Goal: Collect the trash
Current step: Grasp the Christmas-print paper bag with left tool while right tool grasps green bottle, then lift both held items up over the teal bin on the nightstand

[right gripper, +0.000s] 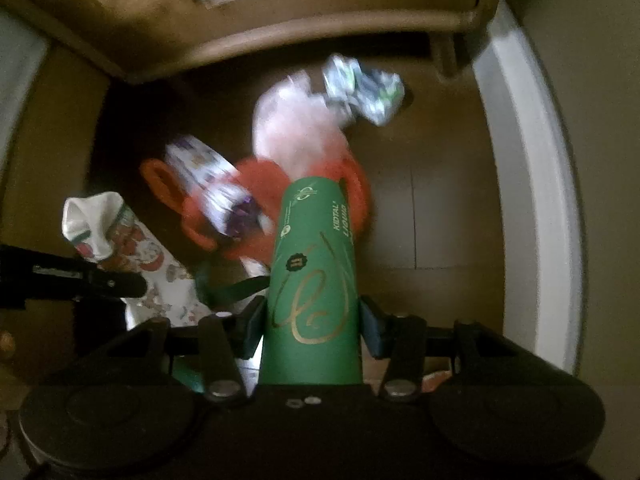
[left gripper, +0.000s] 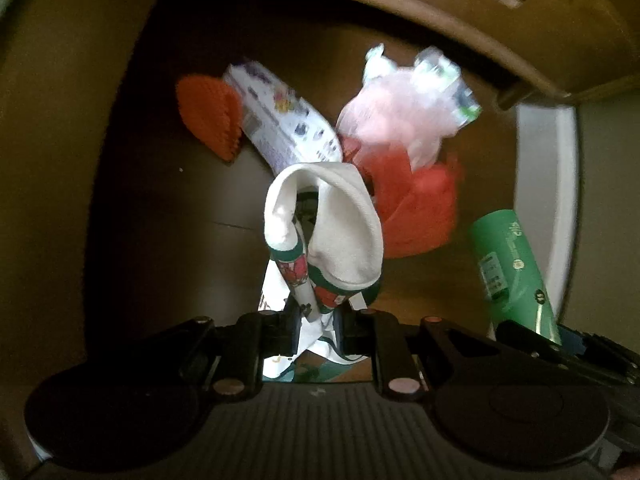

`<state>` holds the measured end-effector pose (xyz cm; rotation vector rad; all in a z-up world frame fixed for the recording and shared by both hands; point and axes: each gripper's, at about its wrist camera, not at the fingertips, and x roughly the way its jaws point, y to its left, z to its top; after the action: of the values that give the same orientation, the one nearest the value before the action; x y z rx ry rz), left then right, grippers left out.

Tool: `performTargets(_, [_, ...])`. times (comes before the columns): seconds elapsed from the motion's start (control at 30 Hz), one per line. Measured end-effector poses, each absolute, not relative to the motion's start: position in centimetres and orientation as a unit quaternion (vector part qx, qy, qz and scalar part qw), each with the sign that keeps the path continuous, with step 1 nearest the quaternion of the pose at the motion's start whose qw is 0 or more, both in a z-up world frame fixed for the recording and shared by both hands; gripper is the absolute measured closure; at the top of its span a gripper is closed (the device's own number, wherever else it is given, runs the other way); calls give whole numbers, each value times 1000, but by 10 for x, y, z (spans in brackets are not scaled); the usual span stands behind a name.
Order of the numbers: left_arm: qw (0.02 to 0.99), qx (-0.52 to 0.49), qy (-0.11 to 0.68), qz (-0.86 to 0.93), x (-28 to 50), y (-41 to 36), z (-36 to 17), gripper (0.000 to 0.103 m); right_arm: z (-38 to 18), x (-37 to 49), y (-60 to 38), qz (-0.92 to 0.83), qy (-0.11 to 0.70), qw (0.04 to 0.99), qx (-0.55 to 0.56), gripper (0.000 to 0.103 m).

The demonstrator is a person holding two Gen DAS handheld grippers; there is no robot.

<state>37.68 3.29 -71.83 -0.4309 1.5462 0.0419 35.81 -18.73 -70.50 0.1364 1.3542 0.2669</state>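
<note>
A: Left hand-held gripper status?
B: Pointing steeply down, jaws nearly closed, pinching a crumpled paper cup, white inside, red-and-green print outside. Cup is sticking out past the fingertips.
A: What's lying below?
B: Left to right on the brown surface: orange mesh piece, printed white carton, pink plastic bag over a red bag. All blurred.
A: Right hand-held gripper?
B: Roughly half open, both pads pressing on a green bottle with gold lettering. It's sitting right of the left one, bottle pointing toward the far pile.
</note>
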Motion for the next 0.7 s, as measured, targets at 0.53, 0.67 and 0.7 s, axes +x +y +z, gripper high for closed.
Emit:
performTargets(0.53, [766, -220, 604, -30, 384, 71, -417, 87, -386, 344, -181, 167, 488, 854, 68, 56])
performTargets(0.67, [793, -212, 570, -37, 390, 82, -340, 87, -308, 347, -180, 176, 447, 874, 71, 56])
performTargets(0.7, [800, -210, 561, -36, 391, 85, -322, 87, -291, 349, -179, 178, 436, 879, 70, 56])
